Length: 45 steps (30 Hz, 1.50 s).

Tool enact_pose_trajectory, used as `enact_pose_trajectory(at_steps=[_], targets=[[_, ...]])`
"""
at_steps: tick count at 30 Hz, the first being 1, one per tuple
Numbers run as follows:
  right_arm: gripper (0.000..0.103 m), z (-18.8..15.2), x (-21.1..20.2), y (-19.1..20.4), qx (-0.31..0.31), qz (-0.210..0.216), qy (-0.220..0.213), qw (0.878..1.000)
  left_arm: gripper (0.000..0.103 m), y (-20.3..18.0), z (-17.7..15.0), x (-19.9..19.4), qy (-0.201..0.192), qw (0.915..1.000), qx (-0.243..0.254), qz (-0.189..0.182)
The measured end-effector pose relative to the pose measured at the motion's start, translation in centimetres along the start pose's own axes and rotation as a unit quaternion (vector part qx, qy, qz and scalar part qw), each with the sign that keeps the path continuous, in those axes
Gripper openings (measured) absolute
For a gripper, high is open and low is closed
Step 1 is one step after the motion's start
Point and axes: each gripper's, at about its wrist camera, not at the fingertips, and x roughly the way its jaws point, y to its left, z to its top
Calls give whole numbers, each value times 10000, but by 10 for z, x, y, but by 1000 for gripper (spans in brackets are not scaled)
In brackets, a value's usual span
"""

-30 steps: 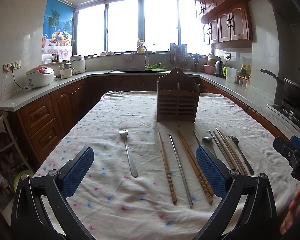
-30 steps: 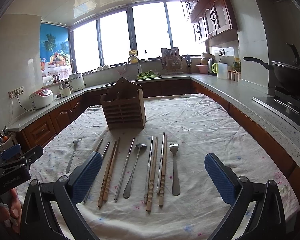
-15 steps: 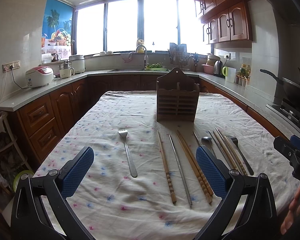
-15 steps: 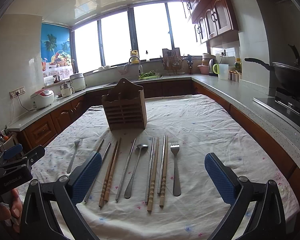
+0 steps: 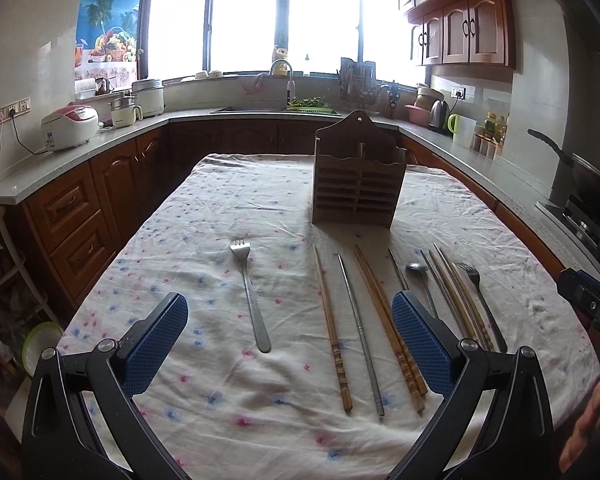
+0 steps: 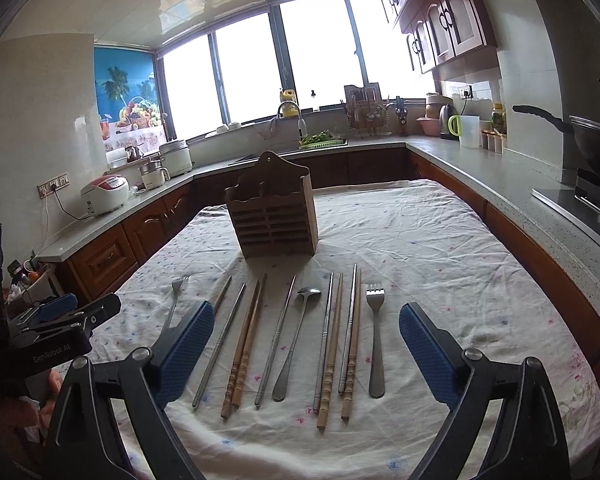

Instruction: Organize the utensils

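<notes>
A brown wooden utensil holder (image 5: 356, 192) (image 6: 274, 220) stands upright on the cloth-covered table (image 5: 228, 200). In front of it lies a row of utensils. One steel fork (image 5: 250, 296) lies apart at the left; wooden chopsticks (image 6: 246, 344), metal chopsticks (image 6: 276, 344), a spoon (image 6: 296, 340) and a second fork (image 6: 375, 340) lie side by side. My left gripper (image 5: 288, 320) hovers open over the near table, its jaws empty. My right gripper (image 6: 306, 328) hovers above the row's near ends; its jaws are closing, still wide, pressing on nothing.
Grey counters (image 6: 500, 184) with wooden cabinets ring the table. A rice cooker (image 5: 70, 126) sits at the left, a wok (image 6: 592, 136) on the stove at the right, a sink (image 5: 280, 108) under the window. A hand (image 6: 12, 408) holds the other gripper's handle.
The right gripper's jaws have narrowed a little. The left gripper has edged forward, so the holder looks slightly nearer. No utensil has moved.
</notes>
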Motion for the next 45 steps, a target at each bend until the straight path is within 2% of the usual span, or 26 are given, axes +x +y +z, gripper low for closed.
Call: enact_pose_trajectory(at_steps=[2, 4, 7, 14, 18, 21, 22, 26, 28, 30, 38, 40, 44, 45], targets=[[78, 4, 4, -3, 98, 61, 106, 9999, 103, -2, 3, 8, 141, 9997, 183, 40], [70, 8, 9, -6, 154, 39, 188, 9997, 103, -2, 7, 12, 190, 9994, 230, -180], [69, 15, 19, -10, 284, 119, 330, 9990, 103, 0, 15, 22, 274, 9990, 205, -273], [67, 33, 52, -19, 415, 205, 568, 9973, 103, 4, 31, 62, 505, 9984, 208, -158], [67, 39, 80, -27, 585, 461, 930, 9929, 97, -1, 39, 86, 698, 9970, 329, -77], [68, 40, 103, -33, 687, 468, 1184, 9895, 95, -3, 44, 104, 856, 9957, 329, -110], [65, 40, 110, -34, 693, 485, 1247, 9886, 93, -5, 46, 111, 910, 9952, 333, -122], [42, 41, 139, -37, 670, 358, 1569, 9847, 74, -9, 50, 138, 1181, 9922, 351, -195], [35, 41, 155, -39, 672, 301, 1721, 9823, 66, -10, 50, 152, 1343, 9900, 368, -217], [35, 40, 170, -42, 644, 210, 1880, 9798, 54, -12, 50, 166, 1516, 9873, 376, -278], [22, 31, 217, -54, 639, 21, 2439, 9677, 51, -17, 44, 207, 2042, 9767, 381, -539], [21, 31, 223, -55, 631, 12, 2478, 9667, 48, -19, 43, 215, 2129, 9746, 429, -547], [17, 30, 239, -55, 580, -15, 2607, 9637, 33, -22, 42, 231, 2352, 9690, 506, -561], [16, 29, 243, -55, 551, -31, 2647, 9627, 33, -23, 43, 233, 2347, 9690, 549, -547]])
